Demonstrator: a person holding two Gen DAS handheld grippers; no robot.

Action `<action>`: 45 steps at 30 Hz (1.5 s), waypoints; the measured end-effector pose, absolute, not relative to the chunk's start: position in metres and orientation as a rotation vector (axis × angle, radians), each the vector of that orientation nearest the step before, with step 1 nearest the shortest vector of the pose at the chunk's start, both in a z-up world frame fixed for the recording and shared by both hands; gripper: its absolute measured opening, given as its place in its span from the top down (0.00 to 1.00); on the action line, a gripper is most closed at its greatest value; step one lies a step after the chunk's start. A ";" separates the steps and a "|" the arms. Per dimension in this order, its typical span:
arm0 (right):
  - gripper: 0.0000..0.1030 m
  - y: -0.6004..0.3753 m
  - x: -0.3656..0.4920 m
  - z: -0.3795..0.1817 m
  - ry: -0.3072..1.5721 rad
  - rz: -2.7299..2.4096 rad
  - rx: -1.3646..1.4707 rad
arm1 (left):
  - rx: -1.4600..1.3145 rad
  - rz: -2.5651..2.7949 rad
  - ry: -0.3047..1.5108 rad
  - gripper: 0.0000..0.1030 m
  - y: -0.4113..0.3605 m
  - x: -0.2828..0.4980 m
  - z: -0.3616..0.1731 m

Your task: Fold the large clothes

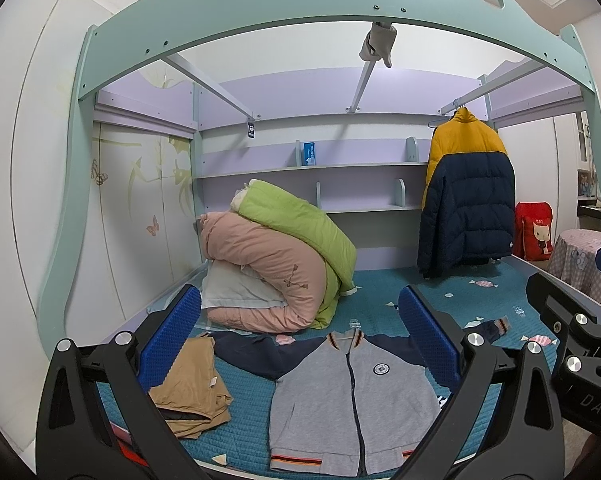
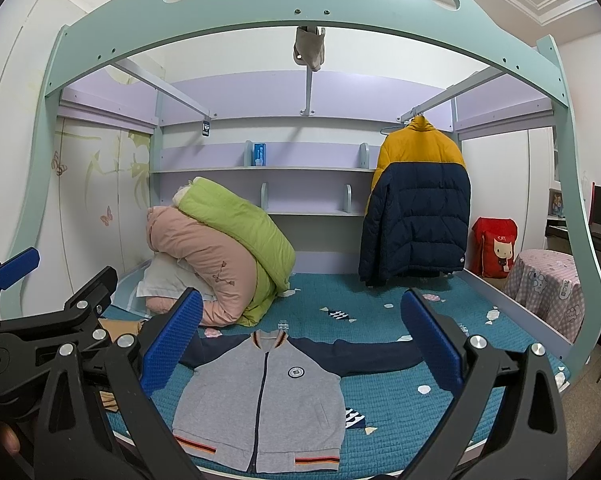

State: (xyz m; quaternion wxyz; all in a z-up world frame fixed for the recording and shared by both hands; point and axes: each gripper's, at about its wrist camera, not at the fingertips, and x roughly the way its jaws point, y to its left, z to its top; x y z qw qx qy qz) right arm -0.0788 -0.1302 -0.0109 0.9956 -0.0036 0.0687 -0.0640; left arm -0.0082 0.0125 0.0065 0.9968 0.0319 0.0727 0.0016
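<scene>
Grey jacket [image 2: 260,396] lies flat, unfolded, on the bed [image 2: 400,404]; both grippers' fingers [image 1: 172,332] [image 2: 430,336] spread open, empty. Next: seize a sleeve [image 2: 372,354].

Jacket [image 2: 260,396] flat on bed [image 2: 400,412] front, folded trousers [image 1: 192,388] left, rolled quilts [image 1: 276,256] behind.

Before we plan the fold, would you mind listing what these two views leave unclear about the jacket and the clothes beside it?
- Grey jacket: right wrist view, its left sleeve end is hidden behind the right gripper's finger.
- Tan folded garment: left wrist view, partly covered by the left gripper's finger; the dark item tucked inside cannot be identified.
- Chest badge: too small to read.
</scene>
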 end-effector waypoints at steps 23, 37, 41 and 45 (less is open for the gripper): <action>0.07 -0.134 -0.078 -0.019 0.147 -0.128 -0.002 | 0.068 0.003 0.149 0.04 0.018 -0.007 0.008; 0.07 -0.139 -0.070 -0.026 0.163 -0.130 0.005 | 0.072 0.002 0.158 0.04 0.028 -0.014 -0.005; 0.07 -0.139 -0.063 -0.027 0.179 -0.129 0.010 | 0.078 0.002 0.171 0.04 0.034 -0.016 -0.013; 0.07 -0.138 -0.055 -0.028 0.199 -0.130 0.015 | 0.082 0.000 0.188 0.04 0.030 -0.011 -0.024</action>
